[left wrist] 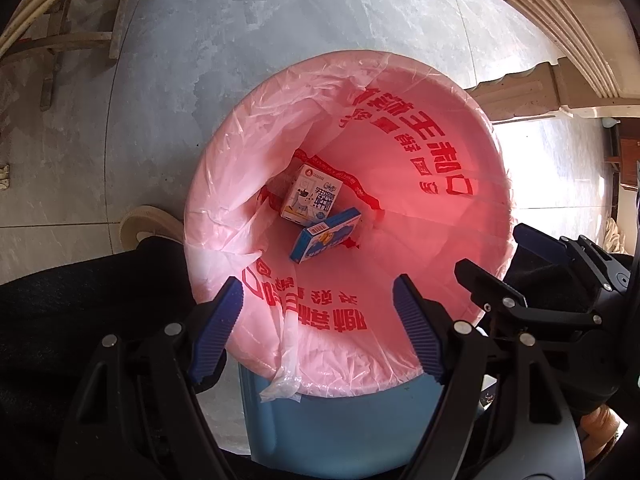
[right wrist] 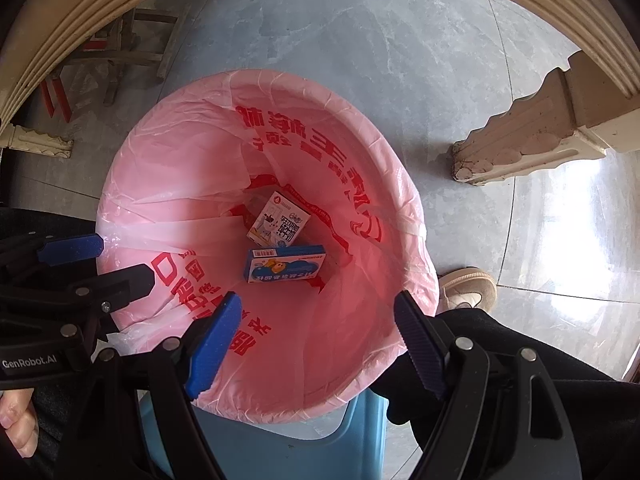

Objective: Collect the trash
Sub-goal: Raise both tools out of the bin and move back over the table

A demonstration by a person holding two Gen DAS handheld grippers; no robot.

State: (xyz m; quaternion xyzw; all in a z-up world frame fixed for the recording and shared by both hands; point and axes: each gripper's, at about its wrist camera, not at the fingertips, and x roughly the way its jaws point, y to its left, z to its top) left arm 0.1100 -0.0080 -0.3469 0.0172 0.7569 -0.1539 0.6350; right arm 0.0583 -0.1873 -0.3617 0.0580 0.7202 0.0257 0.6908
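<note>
Left tongs [left wrist: 318, 304] and right tongs [right wrist: 318, 322], both spread with nothing between the pads, hang side by side above the near rim of the bin [right wrist: 280, 440]. The bin is blue, lined with a pink bag [right wrist: 160, 168] printed in red. At the bag's bottom lie a white carton [right wrist: 279, 220] and, just nearer the tongs, a blue box [right wrist: 285, 263], touching it. Beyond the bin: grey tiled floor [right wrist: 380, 60], a carved furniture leg [right wrist: 528, 136] and a wooden stool [left wrist: 80, 20]. A shoe [right wrist: 468, 286] stands beside the bin's rim.

2 boxes [right wrist: 285, 263], 1 bin [right wrist: 288, 440], 1 pink liner [right wrist: 320, 340]
</note>
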